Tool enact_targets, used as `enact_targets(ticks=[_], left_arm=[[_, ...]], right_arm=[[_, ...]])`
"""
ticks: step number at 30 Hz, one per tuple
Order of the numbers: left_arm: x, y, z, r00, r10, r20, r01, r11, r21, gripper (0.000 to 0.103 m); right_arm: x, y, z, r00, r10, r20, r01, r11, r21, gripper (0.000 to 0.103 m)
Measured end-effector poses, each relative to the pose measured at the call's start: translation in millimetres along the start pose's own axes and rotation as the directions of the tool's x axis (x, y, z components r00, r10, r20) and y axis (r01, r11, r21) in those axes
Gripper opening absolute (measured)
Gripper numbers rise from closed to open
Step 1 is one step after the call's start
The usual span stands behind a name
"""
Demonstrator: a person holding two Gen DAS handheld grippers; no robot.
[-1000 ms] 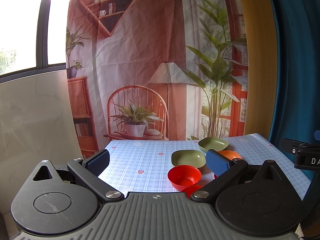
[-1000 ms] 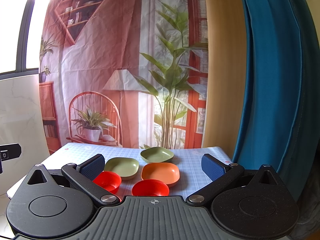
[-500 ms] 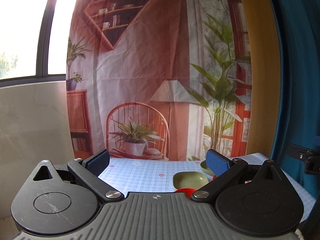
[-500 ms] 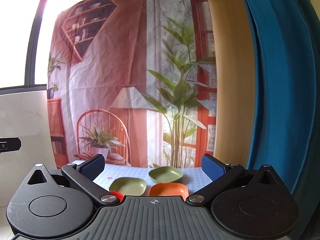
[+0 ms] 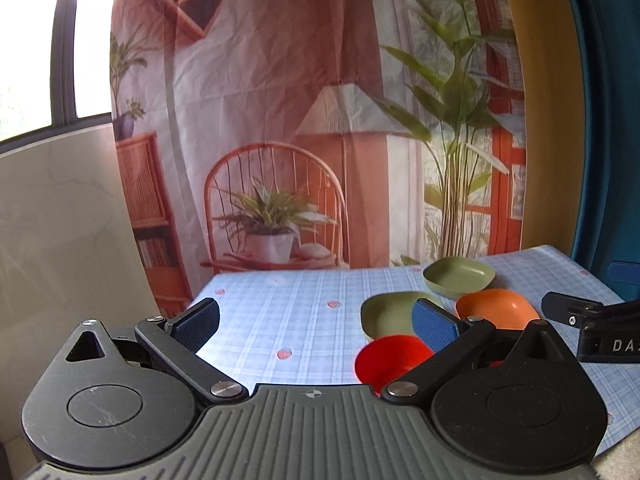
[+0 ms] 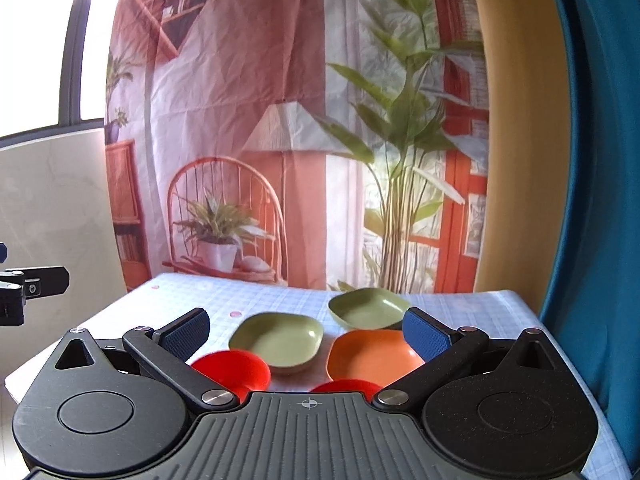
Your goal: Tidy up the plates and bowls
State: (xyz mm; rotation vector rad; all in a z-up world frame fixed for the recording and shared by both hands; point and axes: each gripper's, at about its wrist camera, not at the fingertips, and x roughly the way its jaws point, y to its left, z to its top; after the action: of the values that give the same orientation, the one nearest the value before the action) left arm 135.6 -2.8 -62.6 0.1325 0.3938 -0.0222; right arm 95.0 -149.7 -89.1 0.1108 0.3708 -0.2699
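Note:
Several dishes sit on the checked tablecloth. In the right wrist view a red bowl (image 6: 232, 370) is near left, a second red bowl (image 6: 344, 385) near centre and partly hidden, a green plate (image 6: 280, 340), an orange plate (image 6: 372, 356) and a far green bowl (image 6: 366, 308). My right gripper (image 6: 306, 332) is open and empty above the near dishes. In the left wrist view the red bowl (image 5: 390, 360), green plate (image 5: 386, 314), orange plate (image 5: 496, 312) and green bowl (image 5: 460, 276) lie right of centre. My left gripper (image 5: 316, 324) is open and empty over the cloth left of them.
The table (image 5: 280, 312) ends at a printed backdrop (image 5: 320, 120) behind. A marble wall (image 5: 60, 220) is at the left and a blue curtain (image 6: 592, 200) at the right. The right gripper's body (image 5: 592, 328) shows at the left view's right edge.
Both grippers had tilted up half a second ago and have tilted back down, so the dishes are in fuller view again. Both stay open. No dish has moved.

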Motion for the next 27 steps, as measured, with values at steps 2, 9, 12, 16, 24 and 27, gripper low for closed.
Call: enact_targets(ticks=[2,9,12,16,24,27], left_arm=[[16,-1,-10,0.998,-0.008,-0.056,0.008,1.000,0.002,0.103],[56,-5,-42,0.976,-0.039,-0.214,0.046,0.999,0.026,0.103],[65,-3,-51,0.966,-0.043,-0.253,0.048,0.999,0.012,0.103],[74,-5,-58,0.958,-0.059,-0.282,0.061,0.998,-0.001,0.102],[94,-15,-74,0.915,-0.132,-0.382,0.133,0.991,-0.024,0.078],[103,-15,-78,0.894,-0.166,-0.417,0.157,0.986,-0.054,0.063]], right_arm=[[12,1,-12,0.999,0.000,-0.038,0.000,1.000,0.004,0.103],[39,-3,-43,0.991,0.031,-0.131,-0.025,0.998,0.049,0.103],[47,-2,-51,0.984,0.071,-0.166,-0.063,0.996,0.056,0.101],[55,4,-61,0.970,0.117,-0.214,-0.111,0.993,0.043,0.086],[72,12,-73,0.935,0.196,-0.296,-0.191,0.980,0.047,0.062],[76,12,-74,0.924,0.215,-0.316,-0.209,0.977,0.053,0.055]])
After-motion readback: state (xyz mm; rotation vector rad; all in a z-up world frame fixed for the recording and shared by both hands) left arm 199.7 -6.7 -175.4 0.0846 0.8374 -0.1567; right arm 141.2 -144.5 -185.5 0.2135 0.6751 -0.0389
